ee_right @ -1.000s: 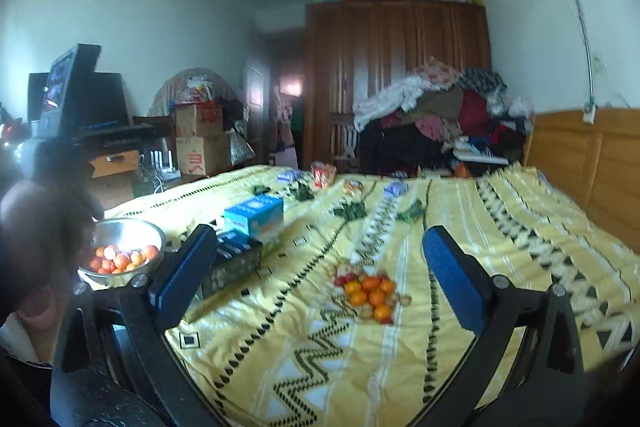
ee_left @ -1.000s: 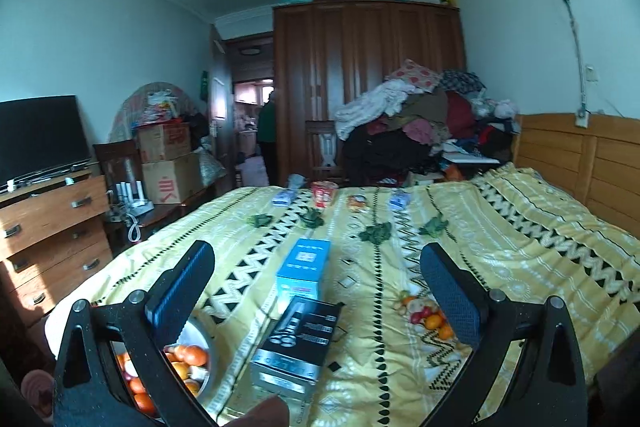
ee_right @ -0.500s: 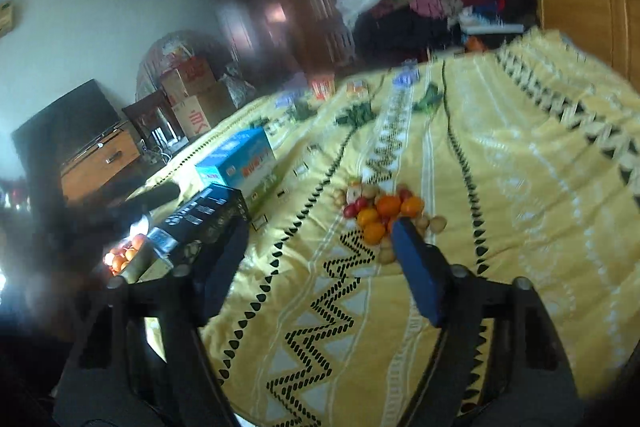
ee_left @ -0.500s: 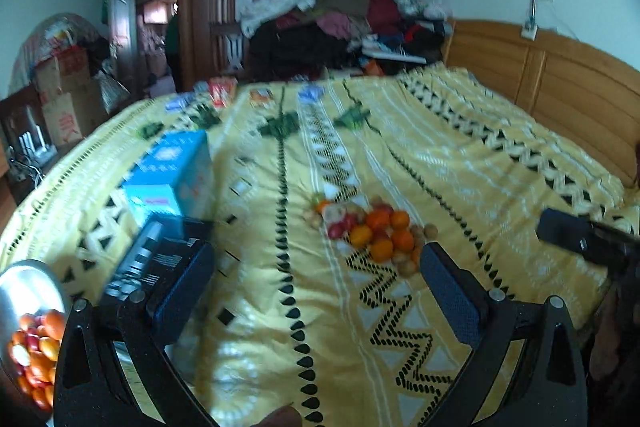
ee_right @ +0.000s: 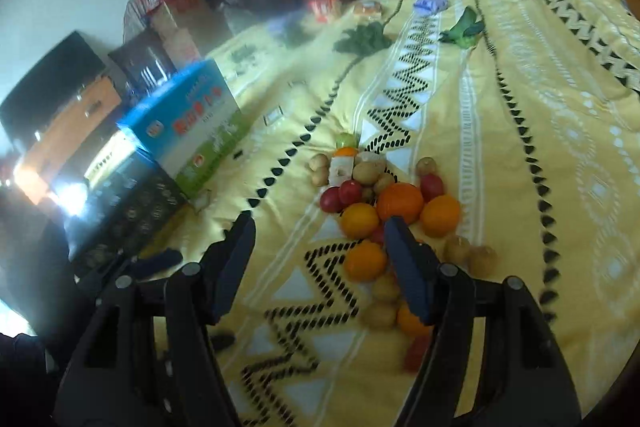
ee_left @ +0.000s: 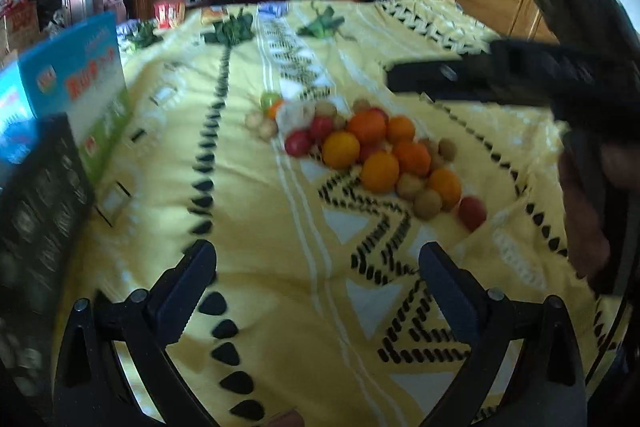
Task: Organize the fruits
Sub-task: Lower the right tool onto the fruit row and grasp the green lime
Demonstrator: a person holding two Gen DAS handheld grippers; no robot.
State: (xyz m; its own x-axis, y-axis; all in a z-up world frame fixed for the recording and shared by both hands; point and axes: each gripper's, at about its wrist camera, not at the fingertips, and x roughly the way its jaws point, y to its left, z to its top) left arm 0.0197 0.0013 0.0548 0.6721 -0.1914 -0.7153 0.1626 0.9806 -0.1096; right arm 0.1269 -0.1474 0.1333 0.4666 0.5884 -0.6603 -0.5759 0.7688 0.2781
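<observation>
Fruits (ee_right: 384, 223) are heaped in one loose pile on the yellow patterned bedspread (ee_right: 520, 147): oranges, small red ones and small brown ones, pressed together near the middle of the bed. Just beyond the pile's far edge a green piece and something pale are seen, too blurred to name. To the pile's left a blue carton (ee_right: 188, 131) and a black box (ee_right: 128, 211) are stood, probably as dividers or targets for sorting. The right gripper (ee_right: 320, 247) is held low at the pile's near side, its jaws half parted and empty, one finger in front of the oranges, seemingly set to a single fruit's width. The left gripper (ee_left: 316, 279) is held short of the pile with its jaws wide apart and nothing between them. No fruit is lifted yet.
</observation>
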